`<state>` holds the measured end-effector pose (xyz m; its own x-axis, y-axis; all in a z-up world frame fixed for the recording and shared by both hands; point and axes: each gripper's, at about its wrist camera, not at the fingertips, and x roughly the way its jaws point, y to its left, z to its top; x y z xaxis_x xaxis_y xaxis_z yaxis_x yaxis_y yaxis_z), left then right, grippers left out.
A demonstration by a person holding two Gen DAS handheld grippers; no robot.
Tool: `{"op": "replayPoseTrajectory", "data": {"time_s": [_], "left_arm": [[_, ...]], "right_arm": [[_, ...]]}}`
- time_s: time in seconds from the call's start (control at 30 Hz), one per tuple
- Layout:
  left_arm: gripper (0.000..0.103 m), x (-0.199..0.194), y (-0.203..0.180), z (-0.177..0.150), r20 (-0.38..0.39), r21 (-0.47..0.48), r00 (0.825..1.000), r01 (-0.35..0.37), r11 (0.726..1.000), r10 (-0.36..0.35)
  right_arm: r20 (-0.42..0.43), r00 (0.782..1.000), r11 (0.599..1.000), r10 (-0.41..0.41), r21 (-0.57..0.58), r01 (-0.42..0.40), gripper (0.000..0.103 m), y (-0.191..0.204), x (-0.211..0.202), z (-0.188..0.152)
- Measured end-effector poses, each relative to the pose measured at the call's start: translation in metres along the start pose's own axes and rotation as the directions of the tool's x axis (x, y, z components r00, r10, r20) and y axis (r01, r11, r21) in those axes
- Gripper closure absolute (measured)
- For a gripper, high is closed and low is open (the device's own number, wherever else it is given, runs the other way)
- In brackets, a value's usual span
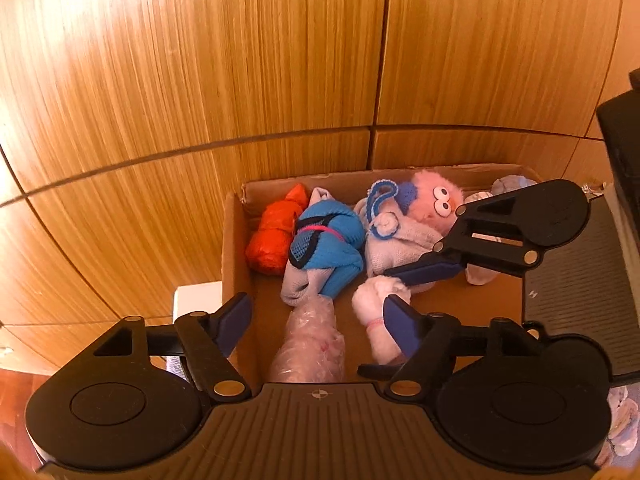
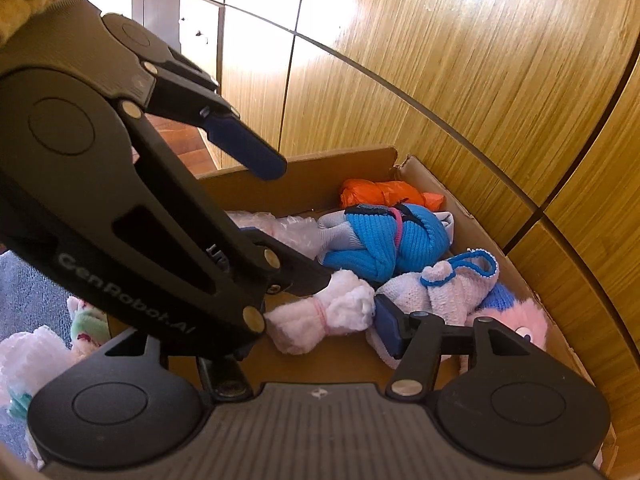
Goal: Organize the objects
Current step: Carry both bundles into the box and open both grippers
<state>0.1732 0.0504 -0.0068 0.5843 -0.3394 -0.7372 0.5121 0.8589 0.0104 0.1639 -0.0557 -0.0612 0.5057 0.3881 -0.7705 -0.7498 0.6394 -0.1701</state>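
Note:
A cardboard box (image 1: 234, 248) stands against a wooden wall and holds an orange bag (image 1: 272, 236), a blue knit bundle (image 1: 328, 244), a grey knit piece with a pink googly-eyed toy (image 1: 434, 200), a bubble-wrap roll (image 1: 310, 344) and a white fluffy bundle (image 1: 378, 300) tied with a pink band. My left gripper (image 1: 316, 320) is open over the box, its right finger beside the white bundle. My right gripper (image 1: 420, 270) reaches in from the right above that bundle. In the right wrist view the white bundle (image 2: 340, 312) lies between my right gripper's fingers (image 2: 390, 328); the left gripper hides its other finger.
Wooden panelled cabinets (image 1: 240, 60) rise behind the box (image 2: 320, 164). A dark ribbed surface (image 1: 572, 292) lies to the right of it. More soft pale items (image 2: 28, 356) lie on a grey carpet at the lower left of the right wrist view.

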Motion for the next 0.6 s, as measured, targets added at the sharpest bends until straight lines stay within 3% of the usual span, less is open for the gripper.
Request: {"op": "replayPoseTrajectory", "data": {"time_s": [0.1,0.6], "left_arm": [[0.017,-0.006,0.0,0.0,0.009,-0.002,1.0,-0.004,1.0,0.004],[0.013,-0.027,0.007,-0.006,0.027,0.007,1.0,-0.011,1.0,0.011]], "right_arm": [[0.004,1.0,1.0,0.002,0.005,-0.002,0.046,0.001,-0.002,0.001],[0.005,1.0,1.0,-0.01,0.021,0.01,0.042,0.003,-0.026,0.0]]}}
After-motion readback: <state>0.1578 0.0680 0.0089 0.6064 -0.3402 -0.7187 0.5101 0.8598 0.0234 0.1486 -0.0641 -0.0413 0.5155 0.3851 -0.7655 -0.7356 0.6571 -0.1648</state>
